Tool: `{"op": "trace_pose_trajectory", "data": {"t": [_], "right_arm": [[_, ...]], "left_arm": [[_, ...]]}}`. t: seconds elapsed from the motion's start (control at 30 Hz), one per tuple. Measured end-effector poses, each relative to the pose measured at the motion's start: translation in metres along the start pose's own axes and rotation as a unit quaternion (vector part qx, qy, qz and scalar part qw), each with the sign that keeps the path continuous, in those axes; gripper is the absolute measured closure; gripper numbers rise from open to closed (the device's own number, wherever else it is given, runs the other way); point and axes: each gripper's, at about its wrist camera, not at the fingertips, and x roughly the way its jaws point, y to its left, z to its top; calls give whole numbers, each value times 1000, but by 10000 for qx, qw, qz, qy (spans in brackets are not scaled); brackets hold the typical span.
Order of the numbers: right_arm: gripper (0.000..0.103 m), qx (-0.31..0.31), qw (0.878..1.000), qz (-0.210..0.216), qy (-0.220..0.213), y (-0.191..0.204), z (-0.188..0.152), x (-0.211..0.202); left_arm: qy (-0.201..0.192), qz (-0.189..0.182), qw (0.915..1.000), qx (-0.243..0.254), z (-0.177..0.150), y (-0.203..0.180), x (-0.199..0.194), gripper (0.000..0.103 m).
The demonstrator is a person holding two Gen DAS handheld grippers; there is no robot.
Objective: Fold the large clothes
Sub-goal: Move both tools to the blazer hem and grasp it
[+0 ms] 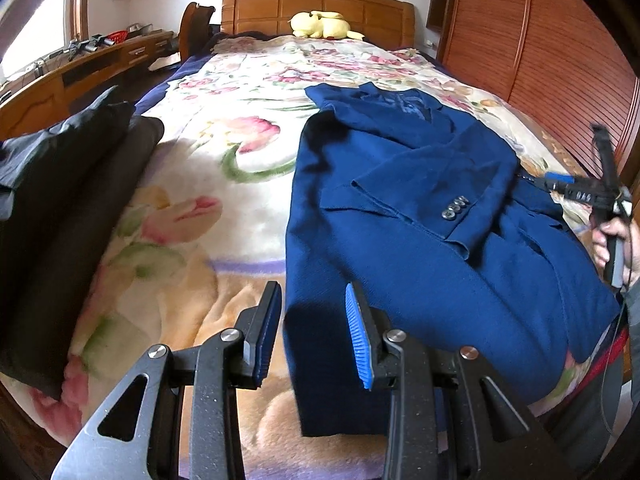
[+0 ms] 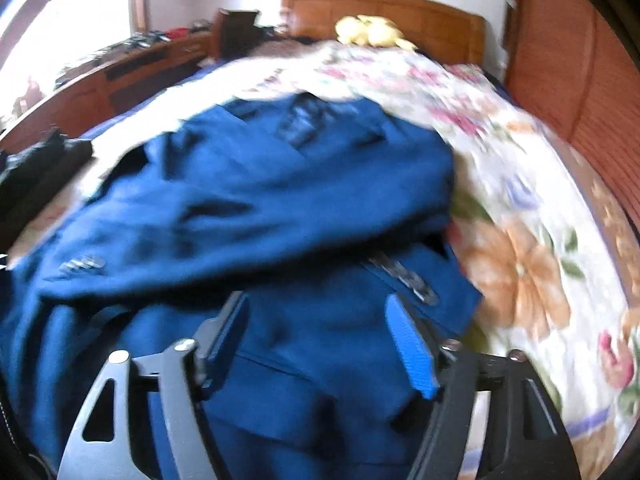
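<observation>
A dark blue suit jacket lies on the floral blanket, collar toward the headboard. One sleeve is folded across its front, cuff buttons showing. My left gripper hovers over the jacket's near left hem, jaws apart, the hem edge showing in the gap with neither pad pressing on it. My right gripper reaches in from the right edge, held by a hand. The right wrist view is blurred: the right gripper stands open just above the jacket, near a second cuff.
Folded dark clothes lie stacked on the bed's left side. A yellow plush toy rests by the wooden headboard. A wooden desk runs along the left, and slatted wardrobe doors close off the right.
</observation>
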Motion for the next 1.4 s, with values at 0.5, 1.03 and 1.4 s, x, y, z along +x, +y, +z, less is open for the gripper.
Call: {"op": "trace_pose_trajectory", "data": {"t": [0.5, 1.03, 1.4], "right_arm": [[58, -1075, 9751, 1854, 567, 198, 14, 32], [95, -1158, 9740, 1857, 590, 215, -7, 9], [55, -421, 9971, 368, 525, 88, -77, -90]], "left_arm": [[-1, -158, 9998, -91, -16, 21, -7, 69], [5, -180, 9997, -137, -24, 24, -9, 69], [3, -148, 9997, -215, -31, 23, -10, 69]]}}
